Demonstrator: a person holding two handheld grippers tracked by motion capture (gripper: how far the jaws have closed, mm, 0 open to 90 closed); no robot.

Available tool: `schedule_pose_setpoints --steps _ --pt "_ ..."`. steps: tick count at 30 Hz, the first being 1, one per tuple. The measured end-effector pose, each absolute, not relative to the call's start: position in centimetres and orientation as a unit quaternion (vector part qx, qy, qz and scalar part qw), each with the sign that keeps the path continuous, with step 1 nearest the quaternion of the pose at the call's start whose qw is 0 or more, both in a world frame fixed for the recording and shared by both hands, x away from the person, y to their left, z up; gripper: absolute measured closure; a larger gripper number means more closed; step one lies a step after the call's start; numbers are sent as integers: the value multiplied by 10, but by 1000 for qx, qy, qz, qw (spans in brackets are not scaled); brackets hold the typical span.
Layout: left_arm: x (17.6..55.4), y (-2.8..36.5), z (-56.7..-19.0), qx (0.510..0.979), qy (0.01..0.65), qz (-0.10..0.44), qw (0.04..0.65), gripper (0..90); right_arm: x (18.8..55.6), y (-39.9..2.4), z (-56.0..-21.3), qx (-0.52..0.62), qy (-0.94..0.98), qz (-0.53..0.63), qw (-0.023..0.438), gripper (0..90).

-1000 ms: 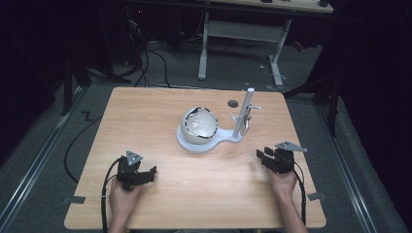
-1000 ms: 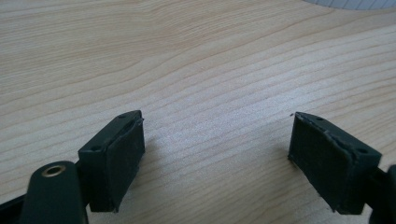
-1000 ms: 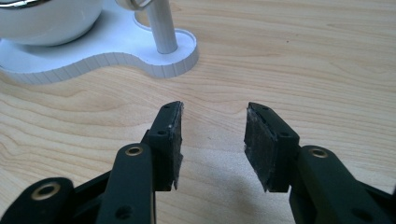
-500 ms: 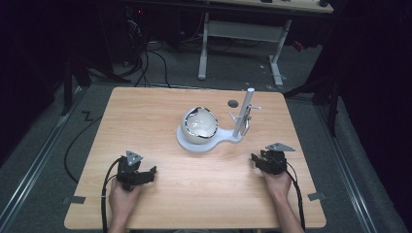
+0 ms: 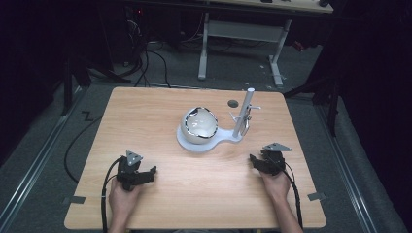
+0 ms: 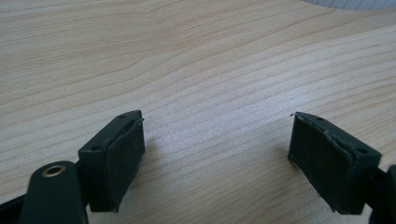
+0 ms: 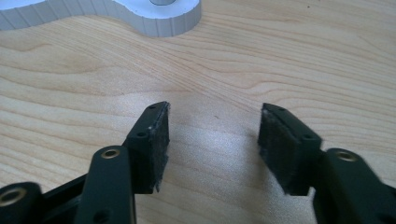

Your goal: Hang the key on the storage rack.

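While both hands rest near the front edge, the wooden worktop (image 5: 160, 116) carries one thing in its middle: a white stand (image 5: 214, 141) with a flat base, a round white and silver globe (image 5: 199, 124) sitting on it, and a thin upright post (image 5: 244, 114) at its right side. A small dark disc (image 5: 233, 103) lies behind the stand, apart from it.

The right tongs (image 5: 258, 162) lie on the worktop in front of the post, near the base but not touching it; in the right gripper view the jaws stand moderately open with nothing between them, and the edge of the white base (image 7: 163, 21) shows just ahead. The left tongs (image 5: 143, 175) rest well apart from the stand, at the front left, with the jaws wide open and empty over bare wood.

I judge that the step in hand is the first reach toward the stand. To do it well, the right tongs should lift a little, keep the jaws open, and come straight at the post or the base rim. The left tongs can then steady the base, because the globe may roll or tip.
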State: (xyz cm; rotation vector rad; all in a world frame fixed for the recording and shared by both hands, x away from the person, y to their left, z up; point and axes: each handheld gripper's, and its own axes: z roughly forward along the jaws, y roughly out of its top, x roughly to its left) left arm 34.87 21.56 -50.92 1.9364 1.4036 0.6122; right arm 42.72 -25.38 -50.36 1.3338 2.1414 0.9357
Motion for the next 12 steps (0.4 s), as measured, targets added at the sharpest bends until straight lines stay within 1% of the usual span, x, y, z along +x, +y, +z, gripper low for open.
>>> schedule_pose_setpoints --steps 1,5,12 --pt "349 216 -509 740 537 234 330 187 427 -254 -504 485 775 338 223 404" --pt "349 216 -509 740 537 234 330 187 426 -253 -504 490 773 335 226 385" --pt "349 216 -509 740 537 234 331 187 426 -253 -504 490 773 334 225 376"
